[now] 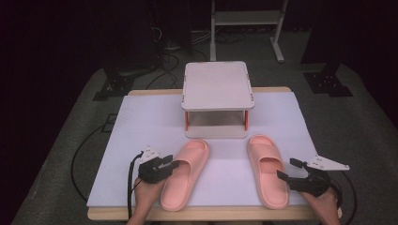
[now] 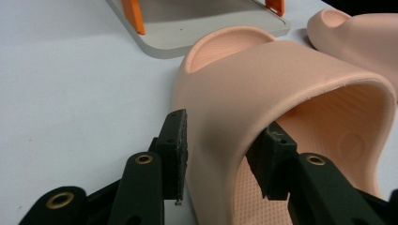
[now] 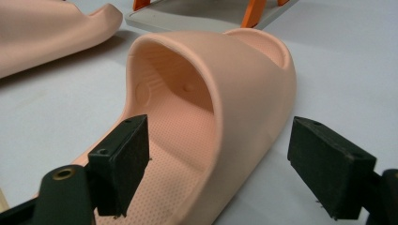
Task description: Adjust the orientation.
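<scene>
On the white worktop [image 1: 141,126], left claw [image 1: 172,163] straddles the left slipper's [image 1: 185,173] strap unclenched; right claw [image 1: 287,168] gapes around the right slipper [image 1: 267,171].

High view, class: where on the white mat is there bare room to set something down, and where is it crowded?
Bare patches: the white mat left of the two-tier shelf, the stretch right of it, and the strip between the left slipper and right slipper. It is crowded at the near edge, where the left gripper and right gripper straddle the slippers' straps.
</scene>
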A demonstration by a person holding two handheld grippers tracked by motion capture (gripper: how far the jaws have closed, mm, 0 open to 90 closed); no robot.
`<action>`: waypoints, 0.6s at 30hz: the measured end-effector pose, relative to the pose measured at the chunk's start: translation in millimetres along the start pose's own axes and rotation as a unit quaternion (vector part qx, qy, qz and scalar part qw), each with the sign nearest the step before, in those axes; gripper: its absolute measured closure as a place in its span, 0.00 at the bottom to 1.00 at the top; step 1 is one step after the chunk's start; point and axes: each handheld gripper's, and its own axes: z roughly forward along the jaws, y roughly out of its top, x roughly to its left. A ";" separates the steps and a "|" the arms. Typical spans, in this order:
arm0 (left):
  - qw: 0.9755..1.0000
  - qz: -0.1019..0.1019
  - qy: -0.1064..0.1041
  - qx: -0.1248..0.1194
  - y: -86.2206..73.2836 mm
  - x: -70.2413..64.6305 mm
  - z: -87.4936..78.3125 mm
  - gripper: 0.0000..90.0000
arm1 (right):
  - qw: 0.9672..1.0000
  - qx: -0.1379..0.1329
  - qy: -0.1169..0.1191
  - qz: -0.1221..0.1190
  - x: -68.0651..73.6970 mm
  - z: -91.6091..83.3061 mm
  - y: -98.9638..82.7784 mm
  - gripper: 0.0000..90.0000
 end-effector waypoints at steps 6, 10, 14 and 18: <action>1.000 0.014 0.000 0.005 -0.2 -4.3 2.4 0.66 | 1.000 0.007 0.005 0.002 0.7 3.4 0.3 0.25; 1.000 0.013 -0.001 0.005 -0.9 -5.1 2.9 0.64 | 1.000 0.013 0.003 0.003 0.7 5.4 0.7 0.26; 1.000 0.017 -0.001 0.011 -1.5 -6.5 4.5 0.63 | 1.000 0.012 -0.004 0.000 1.2 8.8 1.9 0.29; 1.000 0.017 -0.002 0.016 -2.2 -6.6 4.4 0.61 | 1.000 0.009 -0.011 -0.003 1.3 10.6 2.5 0.32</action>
